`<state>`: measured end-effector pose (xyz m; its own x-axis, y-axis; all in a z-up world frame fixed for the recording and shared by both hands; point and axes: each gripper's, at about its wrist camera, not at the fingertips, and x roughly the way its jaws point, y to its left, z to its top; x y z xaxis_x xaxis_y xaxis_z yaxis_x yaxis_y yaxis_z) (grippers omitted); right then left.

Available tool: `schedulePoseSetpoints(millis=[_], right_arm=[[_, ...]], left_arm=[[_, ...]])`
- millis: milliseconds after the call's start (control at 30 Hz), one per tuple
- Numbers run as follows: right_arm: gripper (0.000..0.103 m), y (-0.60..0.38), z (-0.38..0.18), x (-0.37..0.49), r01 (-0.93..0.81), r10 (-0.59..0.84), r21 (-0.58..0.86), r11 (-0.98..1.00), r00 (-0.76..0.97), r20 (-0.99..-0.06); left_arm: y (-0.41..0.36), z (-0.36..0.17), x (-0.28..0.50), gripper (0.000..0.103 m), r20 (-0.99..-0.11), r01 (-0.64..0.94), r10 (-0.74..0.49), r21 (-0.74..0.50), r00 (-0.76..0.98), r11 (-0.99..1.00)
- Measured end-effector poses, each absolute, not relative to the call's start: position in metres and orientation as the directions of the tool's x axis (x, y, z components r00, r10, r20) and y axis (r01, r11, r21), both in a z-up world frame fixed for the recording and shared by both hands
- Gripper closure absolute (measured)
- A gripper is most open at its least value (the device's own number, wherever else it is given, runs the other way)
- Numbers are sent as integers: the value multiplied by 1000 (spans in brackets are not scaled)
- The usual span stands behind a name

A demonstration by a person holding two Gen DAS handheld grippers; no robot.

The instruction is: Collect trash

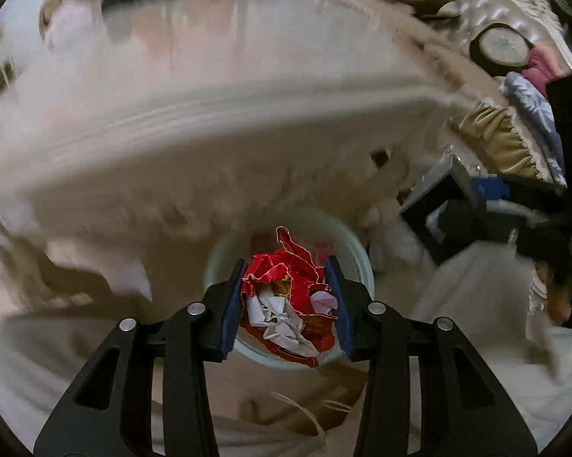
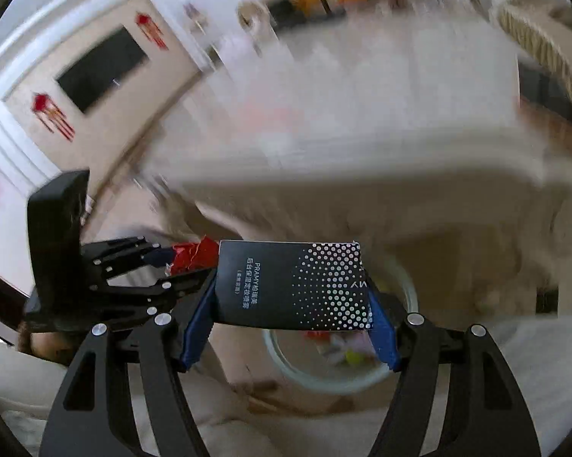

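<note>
Blurred cream floor and furniture frame a white bin [image 1: 362,266] below you. Your left hand-held gripper [image 1: 288,297] clenches a crumpled red wrapper [image 1: 289,293] above the bin; your right hand-held gripper [image 2: 289,304] grasps a black carton [image 2: 289,285], long axis three-to-nine o'clock. Centre both over the rim before releasing.
</note>
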<state>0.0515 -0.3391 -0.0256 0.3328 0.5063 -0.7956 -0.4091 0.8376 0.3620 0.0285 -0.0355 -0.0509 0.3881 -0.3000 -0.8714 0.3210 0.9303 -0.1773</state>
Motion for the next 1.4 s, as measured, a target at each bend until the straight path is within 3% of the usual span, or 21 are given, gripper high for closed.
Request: schedulePoseSetpoints(millis=[67,133,200,367,433,600,700,1000,1400], right_arm=[[36,-335,-51,63,-387,469,339,857,315,-825],[36,-335,-73,72,-365,454,339,867,299,-839],[35,-331,-89,81,-352,436,332,875,275,-857],[35,-331,-89,81,-315,429,337,887,295,-854],[26,-332,-81,73,-311,417,321,895,322,-850],[26,-333,-59,62,-293,388,290,911,376,-841],[7,-328,-48,59,-271,325,227,936,410,-852],[7,-322,-11,48,-227,236,138,964,496,-836],[7,-318,3,40,-216,224,126,968,523,-822]], left_arm=[[-37,-72,33,49,-891,300,-291,-188,349,935],[-38,-86,41,21,-903,282,-261,-167,340,945],[-36,-92,48,15,-908,269,-232,-140,349,953],[-24,-87,44,14,-892,222,-221,-141,395,965],[-24,-75,46,14,-880,205,-217,-141,423,969],[-20,-39,45,14,-846,144,-181,-124,502,982],[-22,-19,43,14,-831,123,-141,-88,538,989],[-18,13,34,14,-819,83,-99,-63,566,995],[-12,31,23,14,-788,69,-95,-67,608,995]])
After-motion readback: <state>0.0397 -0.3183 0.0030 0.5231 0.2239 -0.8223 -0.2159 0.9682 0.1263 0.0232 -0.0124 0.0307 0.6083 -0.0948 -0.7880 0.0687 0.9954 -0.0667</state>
